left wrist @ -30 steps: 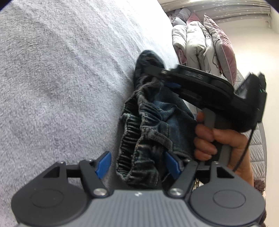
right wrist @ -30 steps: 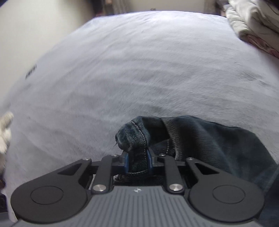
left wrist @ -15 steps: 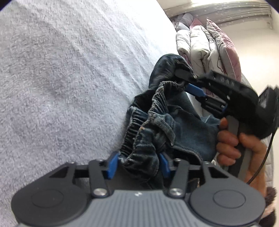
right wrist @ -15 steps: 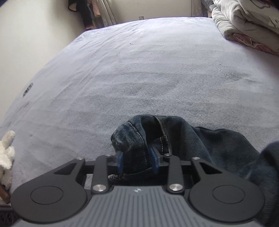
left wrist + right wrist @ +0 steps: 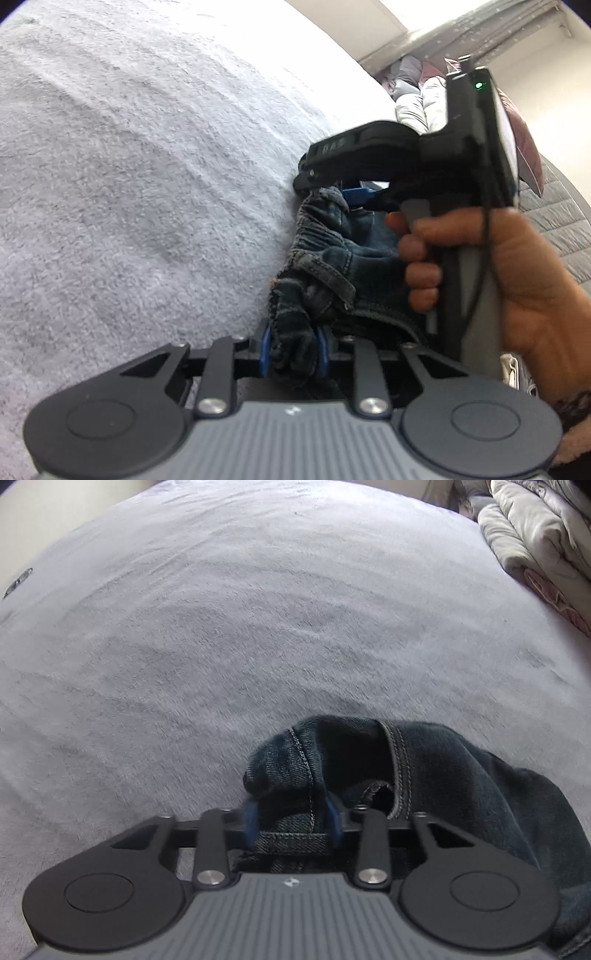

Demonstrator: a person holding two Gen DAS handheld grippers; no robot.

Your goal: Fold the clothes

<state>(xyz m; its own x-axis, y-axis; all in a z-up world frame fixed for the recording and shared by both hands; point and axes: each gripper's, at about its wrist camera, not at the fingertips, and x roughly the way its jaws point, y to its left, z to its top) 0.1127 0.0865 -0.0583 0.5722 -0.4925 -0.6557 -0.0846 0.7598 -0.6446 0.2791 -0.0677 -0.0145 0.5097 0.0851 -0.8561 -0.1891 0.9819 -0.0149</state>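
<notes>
One pair of dark blue jeans (image 5: 332, 266), bunched on one pale grey bed cover (image 5: 129, 166), lying in the lower middle of the left wrist view and running up toward the centre right. Two grippers, one per hand. Left gripper (image 5: 293, 350) at the bottom centre of its own view, jaws closing, blue pads pinching a wad of the elastic waistband between them, cloth filling the narrow gap. Right gripper (image 5: 332, 188) seen from the side in the centre right of that same view, black body with one green light near the top right, tips down on the upper end of the bunched denim, one blue pad showing there. One hand (image 5: 480, 258) wrapped round its grey handle at the right edge, with one thin black cable running down past it. In the right wrist view, the same right gripper (image 5: 291, 819) at the bottom centre, jaws closing, blue pads set against either side of a stitched fold of the jeans (image 5: 388, 775), denim between them and spreading off to the lower right. Bed cover (image 5: 221, 627) filling most of that frame, slightly blurred. One heap of folded pale bedding (image 5: 535, 528) in the upper right corner, also visible small in the upper right of the left wrist view (image 5: 417, 99), beside one dark pink pillow (image 5: 524, 147).
</notes>
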